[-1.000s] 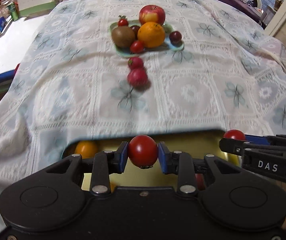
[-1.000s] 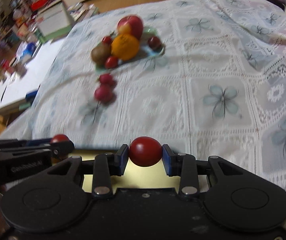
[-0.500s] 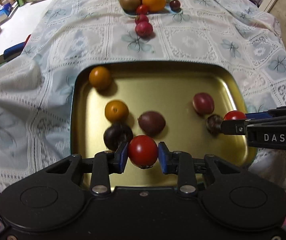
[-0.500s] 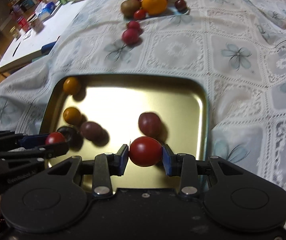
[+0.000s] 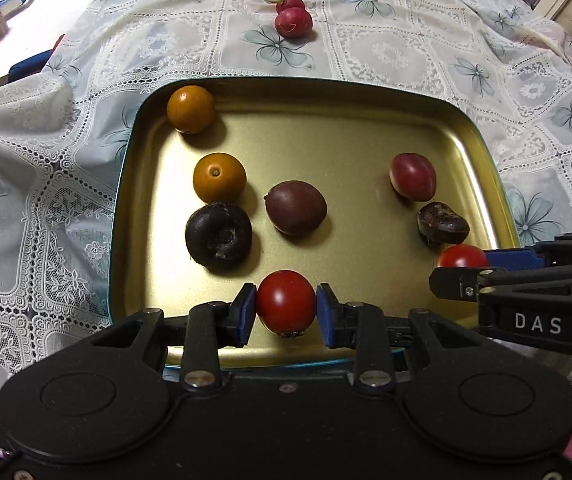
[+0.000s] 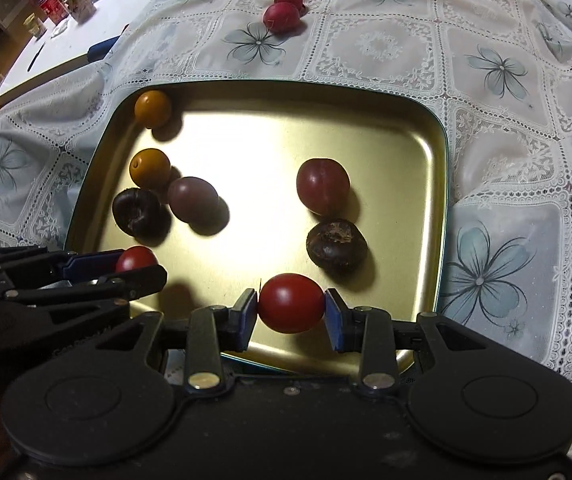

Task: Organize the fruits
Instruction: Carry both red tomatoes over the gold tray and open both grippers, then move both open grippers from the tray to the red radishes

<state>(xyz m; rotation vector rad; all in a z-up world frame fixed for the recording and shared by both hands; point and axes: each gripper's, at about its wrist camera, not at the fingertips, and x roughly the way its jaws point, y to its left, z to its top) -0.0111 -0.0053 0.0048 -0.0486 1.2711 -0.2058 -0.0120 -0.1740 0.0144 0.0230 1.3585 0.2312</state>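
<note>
The left gripper (image 5: 286,312) and the right gripper (image 6: 290,310) are each holding one red tomato above the golden tray (image 5: 365,128).

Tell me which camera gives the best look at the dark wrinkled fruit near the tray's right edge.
The right wrist view: the dark wrinkled fruit sits whole and unblocked, close above the held tomato. In the left wrist view the fruit is farther to the side, and the right gripper crowds its lower edge.
</note>
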